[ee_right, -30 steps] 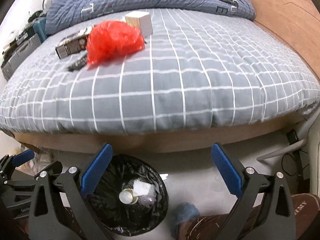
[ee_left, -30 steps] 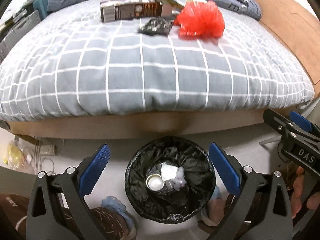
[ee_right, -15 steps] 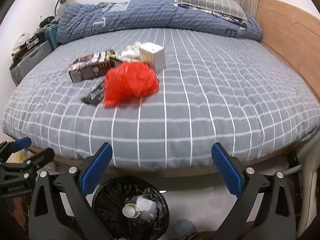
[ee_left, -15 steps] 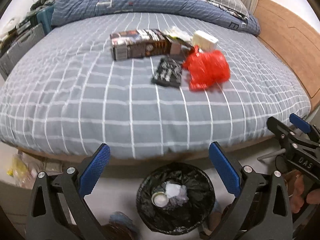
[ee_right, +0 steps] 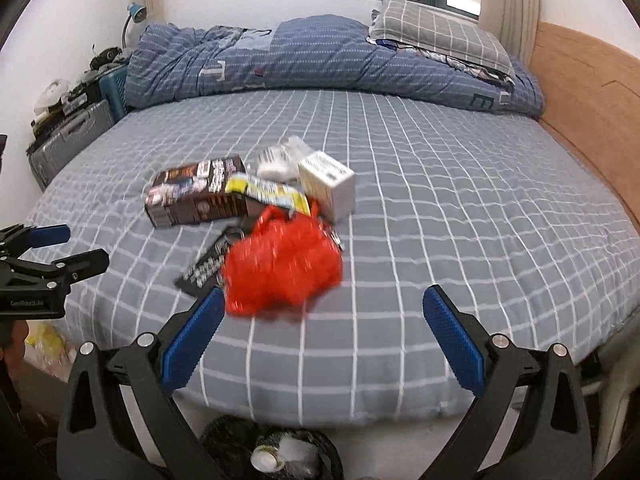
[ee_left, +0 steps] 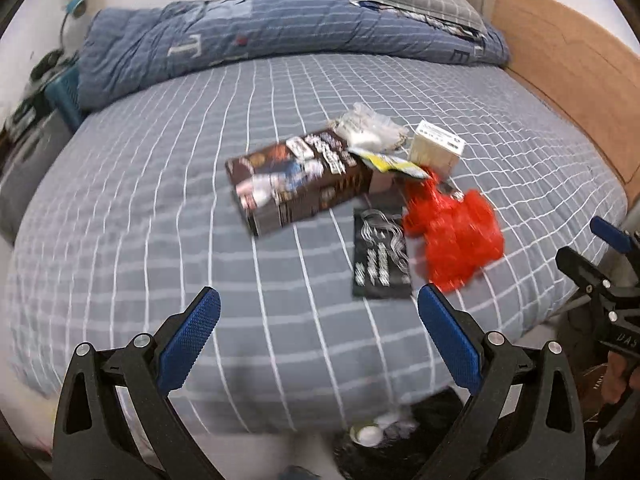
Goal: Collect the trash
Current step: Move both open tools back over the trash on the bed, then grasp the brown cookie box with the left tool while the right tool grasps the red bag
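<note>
Here, both tongs face the litter on the bed, neither carrying anything.
Left tongs [ee_left: 318, 330]: blue pads spread wide apart, empty, poised above the near edge of the bed [ee_left: 120, 216].
Right tongs [ee_right: 322, 330]: likewise spread wide and empty, with the red plastic bag [ee_right: 282, 270] just ahead of its left pad.
Trash: a loose cluster mid-bed, comprising the brown carton [ee_left: 296, 182], black flat packet [ee_left: 380, 258], red plastic bag, white box [ee_left: 436, 150], yellow wrapper [ee_right: 268, 192] and clear crumpled wrap [ee_left: 368, 130].
Bin: black-lined bin [ee_right: 276, 456] on the floor below the bed edge, already holding some scraps.
Step in hand: judged to be the reach for the next piece.
Technique: take the nearest item first; the bag is soft, so pinch a gathered fold, not a loose edge.
Caution: items overlap; lift straight up to avoid dragging neighbours.
</note>
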A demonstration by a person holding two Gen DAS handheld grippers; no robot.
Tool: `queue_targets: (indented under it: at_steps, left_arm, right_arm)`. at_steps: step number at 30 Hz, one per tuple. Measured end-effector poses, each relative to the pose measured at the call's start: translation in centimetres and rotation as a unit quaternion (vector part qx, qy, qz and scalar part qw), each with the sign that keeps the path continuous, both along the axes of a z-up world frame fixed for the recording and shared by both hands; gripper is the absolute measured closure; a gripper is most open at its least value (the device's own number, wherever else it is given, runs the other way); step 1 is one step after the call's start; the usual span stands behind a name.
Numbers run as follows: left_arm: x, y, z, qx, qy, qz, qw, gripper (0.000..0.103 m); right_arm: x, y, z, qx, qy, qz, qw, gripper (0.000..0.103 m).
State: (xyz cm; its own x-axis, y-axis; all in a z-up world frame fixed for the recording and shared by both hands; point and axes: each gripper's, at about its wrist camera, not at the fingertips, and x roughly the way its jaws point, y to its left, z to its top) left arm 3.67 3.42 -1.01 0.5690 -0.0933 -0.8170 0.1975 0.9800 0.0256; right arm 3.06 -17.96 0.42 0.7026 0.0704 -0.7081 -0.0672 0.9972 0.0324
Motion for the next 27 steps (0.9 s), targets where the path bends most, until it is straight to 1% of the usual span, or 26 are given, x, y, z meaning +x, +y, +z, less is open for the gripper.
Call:
queue_targets:
  at_steps: [3, 7, 9, 14, 16, 19, 21, 22, 27]
  left_arm:
    - [2.3, -0.5, -0.1, 0.025, -0.006, -0.028, 0.9993, 0.006]
    - [5.7, -1.0, -0.7, 0.04, -0.003, -0.072, 0.9966, 0.006]
    - [7.7, -1.4, -1.2, 0.046, 0.003, -0.111, 0.9927, 0.006]
    - [11.8, -2.0, -2.7, 0.079, 0.015, -0.172, 0.9818, 0.007]
    - [13.1, -2.0, -3.5, 0.084, 0.027, -0.193, 0.9771, 0.007]
    - [14.7, -2.2, -5.1, 0.112, 0.042, -0.216, 0.969, 0.007]
    - [15.7, -2.0, -5.9, 0.106, 0.053, -0.24, 0.9635, 0.006]
    - [15.9, -1.8, -6.1, 0.103, 0.055, -0.245, 0.9623, 0.006]
    - [17.7, -1.7, -7.8, 0.102, 0.08, -0.276, 0.9525, 0.006]
  right_arm:
    - [2.1, 0.5, -0.1, 0.005, -0.001, 0.007, 1.0, 0.008]
    - [4.0, 1.0, -1.1, 0.004, 0.005, 0.013, 1.0, 0.008]
    - [4.7, 1.0, -2.0, 0.008, 0.011, 0.014, 1.0, 0.008]
    - [6.4, 0.6, -4.1, 0.027, 0.028, 0.006, 0.999, 0.008]
    - [6.9, 0.8, -4.4, 0.018, 0.026, 0.012, 0.999, 0.008]
    - [7.4, 0.8, -4.8, 0.01, 0.028, 0.015, 0.999, 0.008]
    - [7.9, 0.4, -5.4, 0.021, 0.037, 0.013, 0.999, 0.008]
    - [8.2, 0.2, -5.8, 0.026, 0.044, 0.014, 0.999, 0.008]
    - [8.9, 0.1, -6.4, 0.024, 0.053, 0.021, 0.998, 0.008]
